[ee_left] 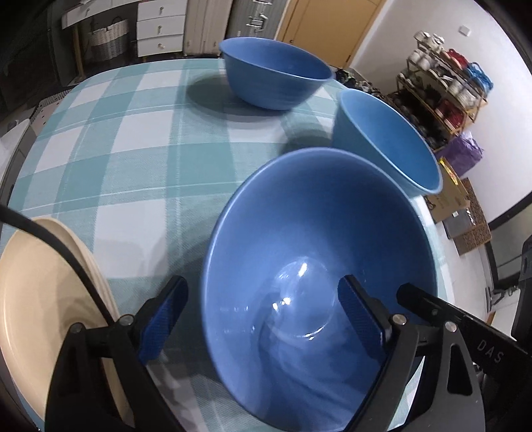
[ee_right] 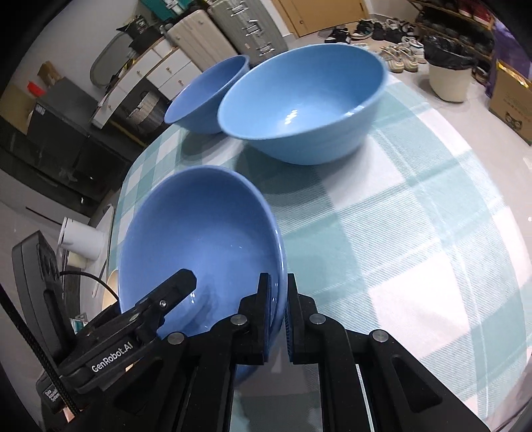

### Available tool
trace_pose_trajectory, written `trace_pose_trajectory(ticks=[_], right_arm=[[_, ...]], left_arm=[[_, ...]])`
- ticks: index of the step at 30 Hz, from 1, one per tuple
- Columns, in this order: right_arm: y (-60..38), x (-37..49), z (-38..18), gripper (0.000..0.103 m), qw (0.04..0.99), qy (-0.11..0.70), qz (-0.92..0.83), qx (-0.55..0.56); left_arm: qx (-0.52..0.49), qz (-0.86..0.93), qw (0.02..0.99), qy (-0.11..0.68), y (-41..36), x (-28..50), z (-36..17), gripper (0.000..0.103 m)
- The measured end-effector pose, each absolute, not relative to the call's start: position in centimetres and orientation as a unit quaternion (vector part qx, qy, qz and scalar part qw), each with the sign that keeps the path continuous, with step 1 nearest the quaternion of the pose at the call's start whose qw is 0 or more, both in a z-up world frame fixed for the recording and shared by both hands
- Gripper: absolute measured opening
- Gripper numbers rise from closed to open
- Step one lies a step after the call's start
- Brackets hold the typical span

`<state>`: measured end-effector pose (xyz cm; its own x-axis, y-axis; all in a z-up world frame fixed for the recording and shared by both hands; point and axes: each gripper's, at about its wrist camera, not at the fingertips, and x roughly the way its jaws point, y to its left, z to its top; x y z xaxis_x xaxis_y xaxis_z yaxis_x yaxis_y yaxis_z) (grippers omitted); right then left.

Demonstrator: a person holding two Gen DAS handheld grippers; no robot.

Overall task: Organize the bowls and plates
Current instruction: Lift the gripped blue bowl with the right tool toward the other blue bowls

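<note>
Three blue bowls are over a teal checked tablecloth (ee_left: 133,139). The nearest blue bowl (ee_left: 316,282) (ee_right: 202,246) is tilted. My right gripper (ee_right: 277,292) is shut on its rim; its arm shows at the bowl's right edge in the left wrist view. My left gripper (ee_left: 262,305) is open, with one blue pad outside the bowl's left wall and the other inside the bowl. A second bowl (ee_left: 385,139) (ee_right: 306,99) stands behind it, a third (ee_left: 276,71) (ee_right: 206,96) farther back. A cream plate (ee_left: 43,319) lies at the left.
The table's right edge (ee_left: 429,212) is close to the near bowl. Beyond it stand a shoe rack (ee_left: 442,99), cardboard boxes (ee_right: 512,96) and a white bin (ee_right: 449,79). Drawers (ee_left: 159,26) and suitcases (ee_right: 246,30) are behind the table.
</note>
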<state>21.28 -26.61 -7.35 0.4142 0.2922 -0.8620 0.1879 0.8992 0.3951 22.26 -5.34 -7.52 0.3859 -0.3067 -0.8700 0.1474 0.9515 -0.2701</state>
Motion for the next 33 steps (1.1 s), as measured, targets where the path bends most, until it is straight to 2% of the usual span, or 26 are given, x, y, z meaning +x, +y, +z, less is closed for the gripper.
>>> trace_pose_trajectory(ticks=[20, 23, 25, 33], right_arm=[[-30.8, 15.3, -5.9, 0.007, 0.822, 0.523, 0.015, 0.223], [-30.1, 15.4, -5.3, 0.015, 0.848, 0.496, 0.01, 0.188], [-29.9, 15.5, -5.1, 0.027, 0.855, 0.483, 0.014, 0.186], [-31.2, 15.4, -3.1, 0.034, 0.884, 0.422, 0.017, 0.2]], left_arm=[[-0.067, -0.157, 0.83, 0.531, -7.7, 19.9, -7.4, 0.097], [-0.071, -0.151, 0.836, 0.522, -7.2, 19.9, -6.9, 0.098], [-0.07, -0.146, 0.84, 0.517, -6.9, 19.9, -6.5, 0.098], [-0.079, -0.159, 0.852, 0.493, -5.6, 20.3, -3.7, 0.099]])
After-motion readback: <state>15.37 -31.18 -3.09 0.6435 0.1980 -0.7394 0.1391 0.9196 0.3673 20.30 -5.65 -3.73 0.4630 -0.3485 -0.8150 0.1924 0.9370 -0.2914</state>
